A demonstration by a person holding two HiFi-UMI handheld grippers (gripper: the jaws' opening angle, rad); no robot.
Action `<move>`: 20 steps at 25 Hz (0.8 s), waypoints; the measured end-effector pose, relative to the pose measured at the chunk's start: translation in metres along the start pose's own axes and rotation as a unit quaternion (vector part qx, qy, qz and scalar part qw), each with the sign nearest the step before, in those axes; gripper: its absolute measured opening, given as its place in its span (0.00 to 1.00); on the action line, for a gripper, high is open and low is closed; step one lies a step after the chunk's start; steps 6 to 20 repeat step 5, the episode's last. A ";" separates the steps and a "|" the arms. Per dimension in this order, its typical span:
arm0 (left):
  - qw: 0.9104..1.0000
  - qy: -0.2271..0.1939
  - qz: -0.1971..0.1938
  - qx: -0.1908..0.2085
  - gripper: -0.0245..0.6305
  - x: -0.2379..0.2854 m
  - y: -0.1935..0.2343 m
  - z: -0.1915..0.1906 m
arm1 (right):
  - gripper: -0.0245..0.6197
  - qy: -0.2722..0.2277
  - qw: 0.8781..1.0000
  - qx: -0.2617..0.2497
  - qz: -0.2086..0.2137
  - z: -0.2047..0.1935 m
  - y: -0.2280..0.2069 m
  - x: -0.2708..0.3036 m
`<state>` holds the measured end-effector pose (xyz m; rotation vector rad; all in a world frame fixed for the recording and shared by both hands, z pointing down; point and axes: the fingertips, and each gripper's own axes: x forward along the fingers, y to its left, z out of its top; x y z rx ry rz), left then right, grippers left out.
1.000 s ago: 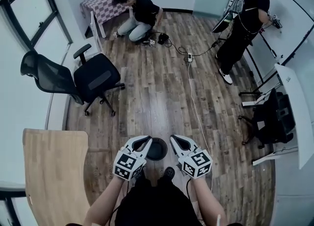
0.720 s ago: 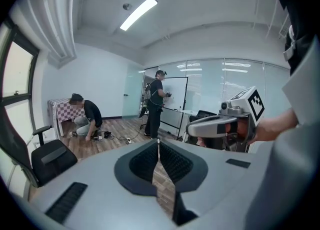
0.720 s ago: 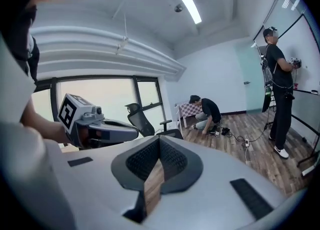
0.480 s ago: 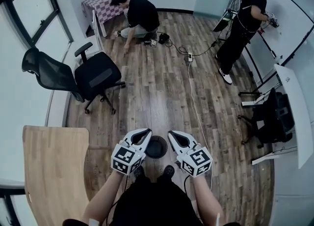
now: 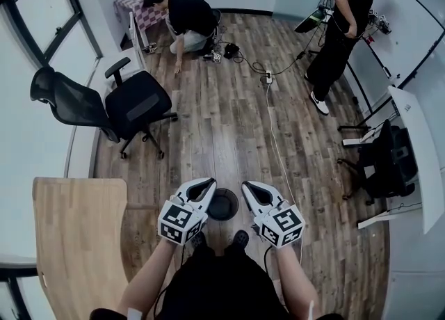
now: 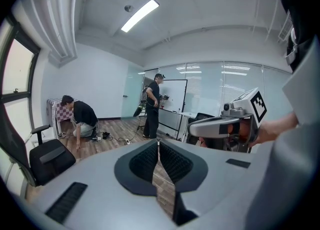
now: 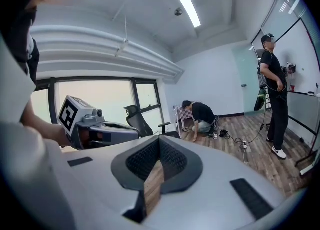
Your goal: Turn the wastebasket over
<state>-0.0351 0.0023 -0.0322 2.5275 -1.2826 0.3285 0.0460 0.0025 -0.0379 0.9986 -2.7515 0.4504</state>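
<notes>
The wastebasket (image 5: 222, 205) is a small round black one sitting on the wood floor (image 5: 222, 124), right in front of the wearer's shoes (image 5: 239, 241). From overhead it looks like the open mouth faces up, though it's dark in there so don't quote me.

It sits dead centre between the two grippers. The left gripper (image 5: 204, 186) is just beside its left rim and the right gripper (image 5: 250, 189) just beside its right rim, both angled in toward each other. I can't tell from above whether either one actually touches the bin.

Both grippers are closed right up with nothing in them. In the left gripper view the ribbed black pads (image 6: 145, 161) meet at the tip, and only floorboards show through the sliver lower down. It's the same in the right gripper view: pads (image 7: 172, 159) together at the tip, nothing pinched. Each camera also catches the other gripper off to the side, marker cube and all.

Further out, a light wooden table (image 5: 76, 242) is on the wearer's left, with a black office chair (image 5: 132, 106) past that near the window (image 5: 42, 26). A white cable (image 5: 278, 158) runs up the floor to a power strip (image 5: 268, 79). At the far end one person (image 5: 184, 16) is crouched by a checkered table (image 5: 139, 2). Another person (image 5: 344, 19) stands near the wall on the right, and a second dark chair (image 5: 389, 165) is along that side.
</notes>
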 end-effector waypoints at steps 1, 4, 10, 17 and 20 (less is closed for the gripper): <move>1.000 0.000 -0.001 0.000 0.08 0.000 0.000 0.000 | 0.09 0.000 1.000 0.000 -0.001 0.001 0.000 0.000; 1.000 0.000 -0.002 0.002 0.08 0.000 -0.001 0.001 | 0.09 -0.002 1.000 -0.001 -0.003 0.002 -0.001 0.000; 1.000 0.000 -0.003 0.003 0.07 0.000 -0.001 0.001 | 0.09 -0.002 1.000 -0.001 -0.004 0.002 -0.002 0.000; 1.000 0.000 -0.003 0.003 0.07 0.000 -0.001 0.001 | 0.09 -0.002 1.000 -0.001 -0.004 0.002 -0.002 0.000; 1.000 0.000 -0.003 0.003 0.07 0.000 -0.001 0.001 | 0.09 -0.002 1.000 -0.001 -0.004 0.002 -0.002 0.000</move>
